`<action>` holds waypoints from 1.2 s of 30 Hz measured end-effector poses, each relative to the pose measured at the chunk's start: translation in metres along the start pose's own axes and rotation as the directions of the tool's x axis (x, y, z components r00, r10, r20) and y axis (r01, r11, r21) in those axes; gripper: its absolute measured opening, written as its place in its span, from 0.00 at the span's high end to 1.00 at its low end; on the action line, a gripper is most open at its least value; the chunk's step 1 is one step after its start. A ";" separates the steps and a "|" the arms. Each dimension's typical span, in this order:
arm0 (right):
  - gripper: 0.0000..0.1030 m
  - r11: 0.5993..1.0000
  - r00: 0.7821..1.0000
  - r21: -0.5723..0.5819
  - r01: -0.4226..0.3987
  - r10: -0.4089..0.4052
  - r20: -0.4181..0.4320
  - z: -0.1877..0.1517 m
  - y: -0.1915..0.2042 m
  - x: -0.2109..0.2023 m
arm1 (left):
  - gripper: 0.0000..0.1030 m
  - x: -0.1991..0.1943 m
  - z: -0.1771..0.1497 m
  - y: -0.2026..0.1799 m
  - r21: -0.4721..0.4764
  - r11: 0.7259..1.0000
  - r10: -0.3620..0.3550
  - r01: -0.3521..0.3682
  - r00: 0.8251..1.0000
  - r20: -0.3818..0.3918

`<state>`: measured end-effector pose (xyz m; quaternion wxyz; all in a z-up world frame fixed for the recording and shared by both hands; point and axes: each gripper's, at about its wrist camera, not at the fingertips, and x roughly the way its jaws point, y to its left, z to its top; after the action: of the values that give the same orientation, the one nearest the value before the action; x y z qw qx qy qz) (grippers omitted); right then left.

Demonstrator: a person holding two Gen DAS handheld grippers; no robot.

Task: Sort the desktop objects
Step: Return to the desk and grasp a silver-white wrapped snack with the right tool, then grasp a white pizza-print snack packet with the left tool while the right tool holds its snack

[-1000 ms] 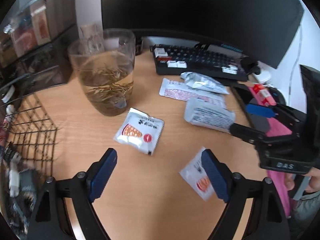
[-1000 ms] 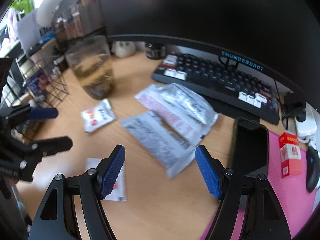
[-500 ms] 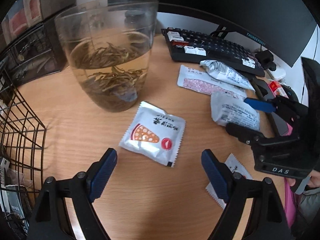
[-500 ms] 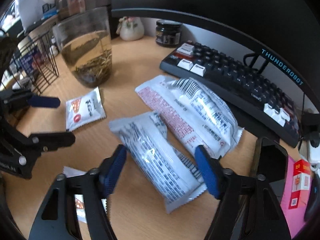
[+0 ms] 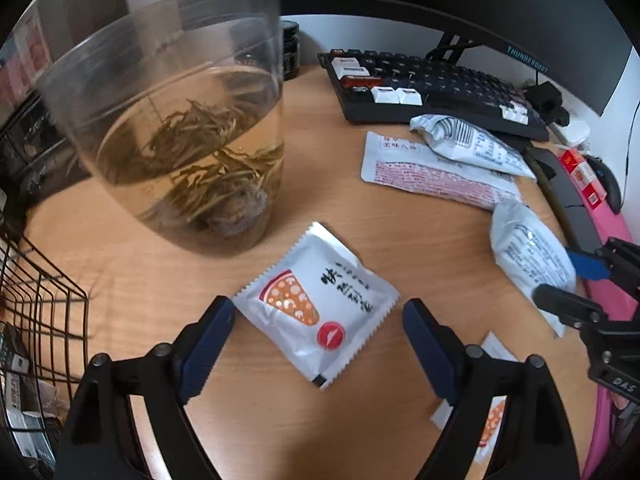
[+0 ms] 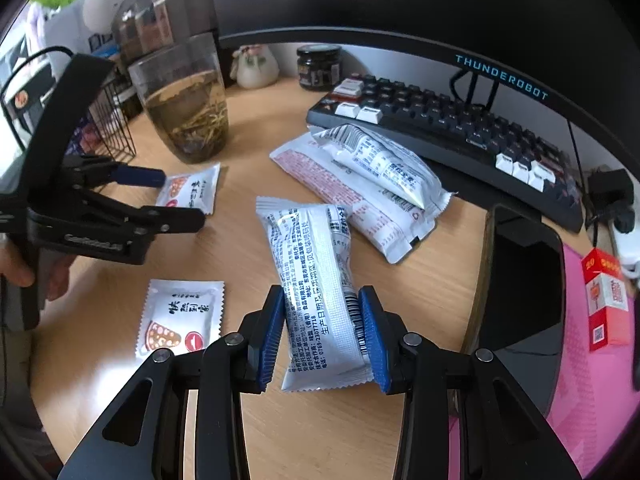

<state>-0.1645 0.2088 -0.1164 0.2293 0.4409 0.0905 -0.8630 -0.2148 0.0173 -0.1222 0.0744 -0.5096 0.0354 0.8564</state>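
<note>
My left gripper (image 5: 318, 346) is open, its blue pads on either side of a small white sachet with a pizza picture (image 5: 316, 306) lying flat on the wooden desk (image 5: 320, 152). My right gripper (image 6: 326, 334) is shut on a white snack packet (image 6: 316, 280), pads pressing both its sides. The same packet shows at the right of the left wrist view (image 5: 528, 252). A second pizza sachet (image 6: 178, 320) lies left of the right gripper. Two more white packets (image 6: 360, 176) lie stacked before the keyboard.
A glass of tea with leaves (image 5: 188, 152) stands just beyond the left gripper. A black wire basket (image 5: 36, 320) is at the left. A dark keyboard (image 6: 448, 128), a monitor, a phone (image 6: 516, 280), a red box (image 6: 606, 304) on a pink mat and a small jar (image 6: 318, 66) fill the back and right.
My left gripper has moved forward so the pizza sachet lies between its open pads. My right gripper has come down and closed on the white snack packet.
</note>
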 end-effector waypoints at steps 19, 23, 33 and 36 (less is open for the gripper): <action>0.62 0.999 0.999 0.016 -0.037 0.037 0.016 -0.002 -0.002 0.002 | 0.69 -0.003 0.001 0.000 -0.049 0.999 -0.010 0.013 0.999 0.049; 0.63 0.999 0.999 0.010 -0.047 0.047 0.016 -0.003 0.001 0.000 | 0.71 -0.017 -0.005 -0.005 -0.044 0.998 -0.036 0.039 0.998 0.059; 0.67 0.999 0.999 -0.033 -0.033 0.034 0.036 -0.002 0.031 -0.018 | 0.71 -0.084 -0.025 -0.003 -0.039 0.999 -0.032 0.038 0.989 0.142; 0.67 0.999 0.999 -0.029 -0.025 0.026 0.035 -0.004 0.039 -0.022 | 0.71 -0.105 -0.035 0.003 -0.042 0.998 -0.035 0.042 0.987 0.160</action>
<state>-0.1318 0.1829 -0.0989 0.2484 0.4235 0.0932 -0.8662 -0.1359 0.0003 -0.0469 0.0820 -0.4418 0.0001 0.8934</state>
